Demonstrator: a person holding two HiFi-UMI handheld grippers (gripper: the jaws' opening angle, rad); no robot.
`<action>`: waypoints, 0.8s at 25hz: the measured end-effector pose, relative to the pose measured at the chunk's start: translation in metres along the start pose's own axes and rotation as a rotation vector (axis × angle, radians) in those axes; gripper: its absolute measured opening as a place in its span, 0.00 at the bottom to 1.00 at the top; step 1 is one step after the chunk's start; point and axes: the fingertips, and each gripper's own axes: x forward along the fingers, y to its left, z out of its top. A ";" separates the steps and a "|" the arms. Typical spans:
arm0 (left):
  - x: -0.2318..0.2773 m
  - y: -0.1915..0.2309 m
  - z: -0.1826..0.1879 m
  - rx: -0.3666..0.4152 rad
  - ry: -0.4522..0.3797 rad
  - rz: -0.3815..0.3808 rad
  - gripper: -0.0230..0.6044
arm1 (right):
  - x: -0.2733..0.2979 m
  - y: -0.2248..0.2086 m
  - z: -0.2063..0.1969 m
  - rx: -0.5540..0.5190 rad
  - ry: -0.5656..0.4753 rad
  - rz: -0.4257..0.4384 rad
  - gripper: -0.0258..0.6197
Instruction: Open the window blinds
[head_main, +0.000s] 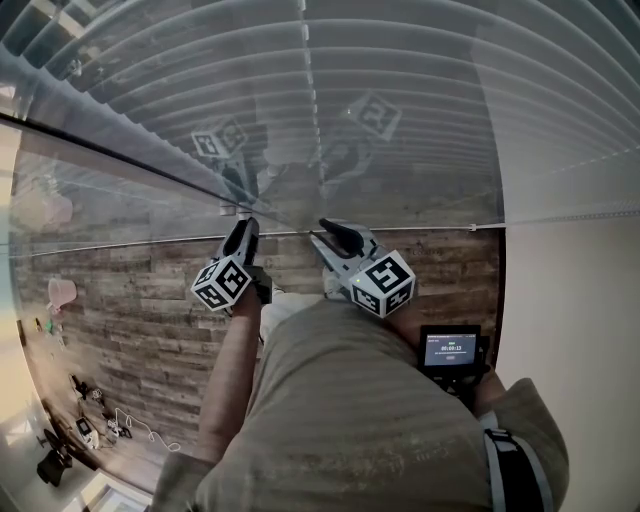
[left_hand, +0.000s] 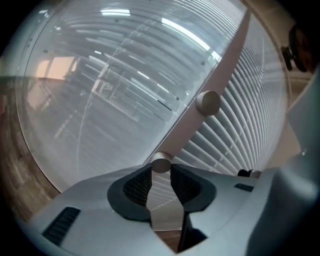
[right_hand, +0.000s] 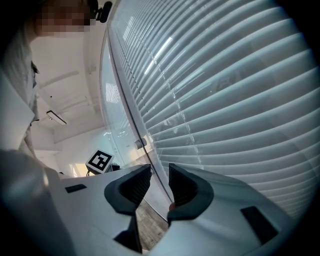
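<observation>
White slatted window blinds (head_main: 400, 120) fill the space in front of me, and their slats lie nearly flat against the glass (left_hand: 250, 110) (right_hand: 240, 90). A grey tilt wand (left_hand: 220, 75) with a round knob partway up hangs slanted in front of them. My left gripper (head_main: 243, 228) (left_hand: 160, 172) is shut on the wand's lower end, which sits between the tips of its pads. My right gripper (head_main: 333, 232) (right_hand: 160, 172) is beside it near the blinds' bottom rail, open. A thin dark line runs through the gap between its jaws, but nothing is pinched.
The blinds' bottom rail (head_main: 400, 228) crosses just beyond both grippers. Below is a wood-plank floor (head_main: 130, 300), with small items and cables at the lower left (head_main: 90, 420). A plain wall (head_main: 570, 300) stands at the right. A small screen device (head_main: 450, 350) hangs at my waist.
</observation>
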 end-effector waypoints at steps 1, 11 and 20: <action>0.000 0.000 0.001 -0.058 -0.005 -0.023 0.24 | 0.000 0.000 0.000 0.000 0.001 0.000 0.20; 0.001 -0.006 0.005 -0.669 -0.099 -0.305 0.25 | 0.000 0.001 -0.001 0.006 0.004 0.003 0.20; 0.003 0.001 0.003 -1.079 -0.160 -0.467 0.25 | -0.001 0.001 -0.003 0.008 0.004 -0.001 0.20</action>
